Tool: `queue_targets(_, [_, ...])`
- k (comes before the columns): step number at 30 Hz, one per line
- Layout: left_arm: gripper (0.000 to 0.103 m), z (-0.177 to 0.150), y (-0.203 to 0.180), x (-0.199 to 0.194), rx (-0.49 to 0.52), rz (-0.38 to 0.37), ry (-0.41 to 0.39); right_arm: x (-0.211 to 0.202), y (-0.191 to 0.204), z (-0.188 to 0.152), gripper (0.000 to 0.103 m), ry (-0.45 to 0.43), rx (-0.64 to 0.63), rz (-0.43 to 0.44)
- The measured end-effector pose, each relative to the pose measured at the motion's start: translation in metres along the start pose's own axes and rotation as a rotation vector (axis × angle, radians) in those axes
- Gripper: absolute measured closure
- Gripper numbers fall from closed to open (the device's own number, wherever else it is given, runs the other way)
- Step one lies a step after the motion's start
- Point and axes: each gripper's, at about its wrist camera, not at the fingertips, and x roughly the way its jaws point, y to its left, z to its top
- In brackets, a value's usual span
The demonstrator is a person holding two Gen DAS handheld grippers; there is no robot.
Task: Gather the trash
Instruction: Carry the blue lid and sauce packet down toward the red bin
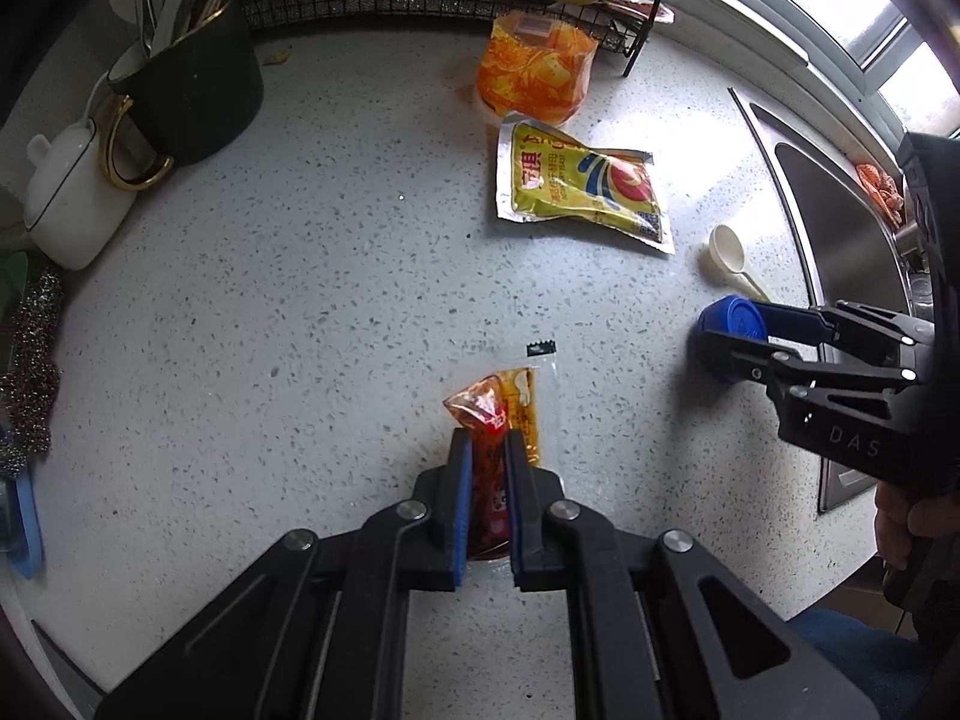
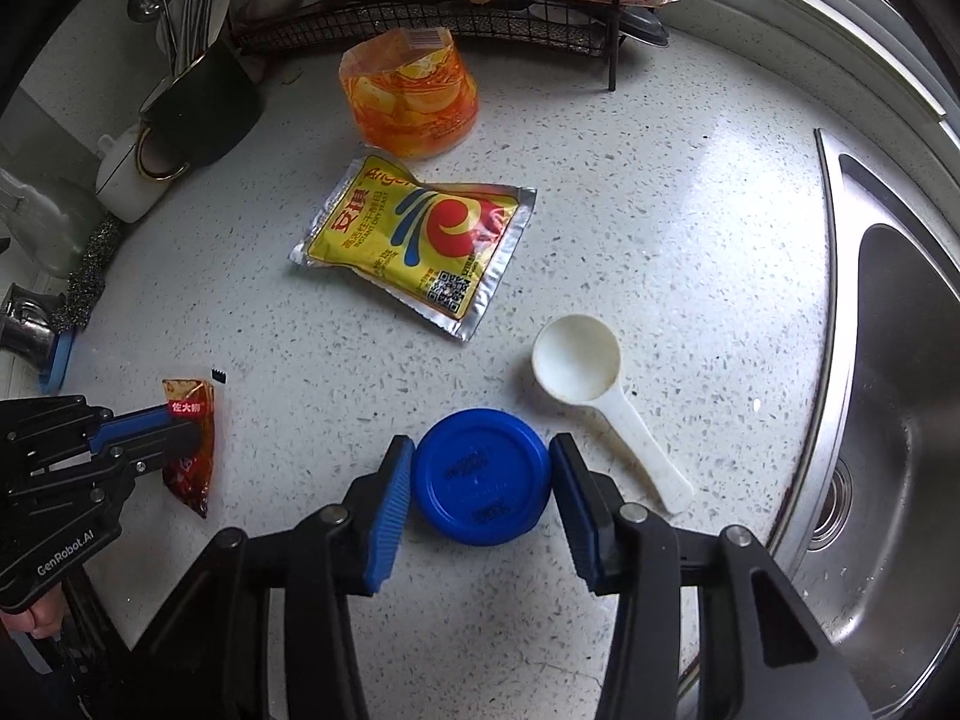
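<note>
My left gripper (image 1: 485, 450) is shut on a red sauce packet (image 1: 489, 414) lying on the speckled counter; it also shows in the right wrist view (image 2: 192, 450). My right gripper (image 2: 482, 453) has its jaws on either side of a blue round lid (image 2: 483, 483), touching or nearly touching it; the lid also shows in the left wrist view (image 1: 735, 324). A yellow yeast pouch (image 2: 414, 246) and an orange plastic wrapper (image 2: 411, 102) lie farther back. A white plastic scoop (image 2: 585, 378) lies right of the lid.
A steel sink (image 2: 888, 396) is at the right. A wire rack (image 2: 456, 18) with ginger stands at the back. A black cup with utensils (image 1: 192, 84), a white teapot (image 1: 72, 198) and a steel scourer (image 1: 30, 360) stand at the left.
</note>
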Motion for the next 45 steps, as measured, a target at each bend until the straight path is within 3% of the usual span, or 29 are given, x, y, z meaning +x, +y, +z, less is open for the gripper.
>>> queue_targets(12, [0.094, -0.035, -0.076, -0.058, 0.076, 0.030, -0.100, -0.078, -0.008, -0.064, 0.060, -0.134, -0.019, 0.050])
queue_targets(22, [0.094, -0.116, -0.162, -0.093, 0.150, -0.006, -0.127, -0.135, -0.037, -0.149, 0.060, -0.231, 0.023, 0.050])
queue_targets(29, [0.094, -0.174, -0.209, -0.115, 0.193, 0.025, -0.166, -0.168, -0.039, -0.225, 0.060, -0.289, 0.043, 0.040])
queue_targets(38, [0.094, -0.229, -0.256, -0.123, 0.245, -0.020, -0.129, -0.204, -0.037, -0.294, 0.060, -0.326, 0.078, 0.017])
queue_targets(45, [0.094, -0.252, -0.275, -0.098, 0.264, -0.018, -0.080, -0.198, -0.047, -0.334, 0.060, -0.292, 0.117, -0.006])
